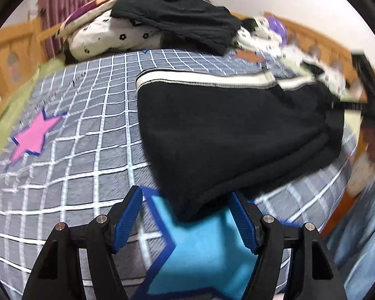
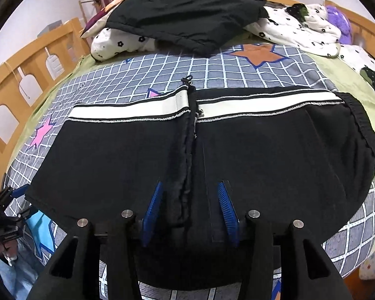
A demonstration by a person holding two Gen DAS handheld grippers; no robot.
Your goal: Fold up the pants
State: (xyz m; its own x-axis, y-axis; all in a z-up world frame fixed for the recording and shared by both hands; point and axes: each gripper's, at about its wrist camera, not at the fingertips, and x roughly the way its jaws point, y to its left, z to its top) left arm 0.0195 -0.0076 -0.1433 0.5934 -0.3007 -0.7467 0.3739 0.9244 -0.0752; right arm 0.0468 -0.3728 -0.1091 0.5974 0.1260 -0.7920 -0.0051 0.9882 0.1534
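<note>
The right gripper [image 2: 190, 212] has its jaws wide apart over the near edge of the black pants [image 2: 262, 155], with a fold of the cloth between them, not pressed. The left gripper [image 1: 187, 215] is open too, holding nothing, beside the pants' corner. The pants lie folded on the checked bedspread [image 2: 212, 67]; behind them lies another dark garment [image 2: 187, 15] on the pillows [image 2: 300, 30].

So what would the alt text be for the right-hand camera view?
Black pants with a white side stripe lie folded on a checked bedspread. The right gripper hangs open over their near edge, with dark clothes piled behind.
</note>
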